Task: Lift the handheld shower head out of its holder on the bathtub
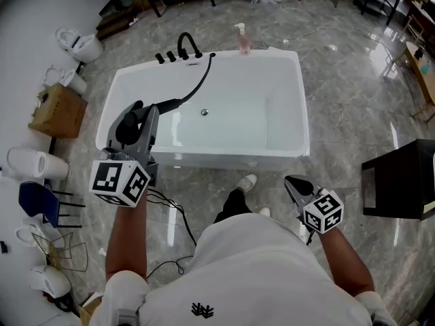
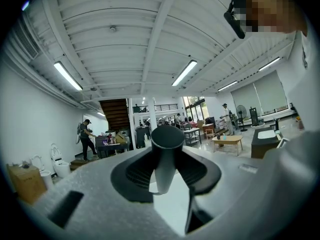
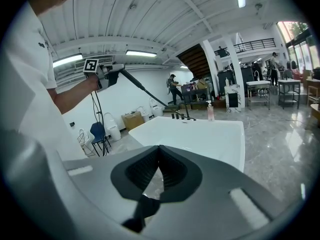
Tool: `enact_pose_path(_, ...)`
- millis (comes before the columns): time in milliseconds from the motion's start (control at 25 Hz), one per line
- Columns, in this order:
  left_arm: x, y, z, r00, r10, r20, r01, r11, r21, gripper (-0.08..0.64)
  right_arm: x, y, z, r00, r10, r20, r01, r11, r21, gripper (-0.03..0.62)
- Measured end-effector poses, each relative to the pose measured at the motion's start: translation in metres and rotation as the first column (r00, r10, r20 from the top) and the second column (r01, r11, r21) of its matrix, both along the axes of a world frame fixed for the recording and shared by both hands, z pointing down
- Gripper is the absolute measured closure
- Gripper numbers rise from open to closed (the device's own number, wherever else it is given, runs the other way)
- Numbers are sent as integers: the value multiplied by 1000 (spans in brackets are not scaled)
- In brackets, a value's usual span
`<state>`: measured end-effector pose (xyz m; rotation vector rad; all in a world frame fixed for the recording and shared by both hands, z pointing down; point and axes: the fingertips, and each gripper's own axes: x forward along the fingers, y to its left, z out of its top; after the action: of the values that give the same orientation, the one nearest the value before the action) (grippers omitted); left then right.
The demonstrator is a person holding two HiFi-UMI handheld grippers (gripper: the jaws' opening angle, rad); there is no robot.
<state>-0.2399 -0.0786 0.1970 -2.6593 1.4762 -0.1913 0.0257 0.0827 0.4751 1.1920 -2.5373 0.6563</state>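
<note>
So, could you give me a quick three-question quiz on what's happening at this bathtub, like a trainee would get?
1. True or false: the left claw is clamped on the shower head.
2. What stands on the far rim of the bathtub? A) a pink pump bottle B) a towel C) a cup
3. Fill in: the right claw holds ____.
Key: 1 true; 2 A; 3 nothing.

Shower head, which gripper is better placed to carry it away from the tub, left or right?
Left. The left gripper is clamped on the shower head, its hose trailing to the bathtub. The right gripper is shut and empty, off at the person's side.
</note>
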Motion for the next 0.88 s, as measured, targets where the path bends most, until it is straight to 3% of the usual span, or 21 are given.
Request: enact_pose_path(880,37,10,13,998,54,32,-53,998,-27,422,9,5,2,1000,10,14,-10,1000,4,580)
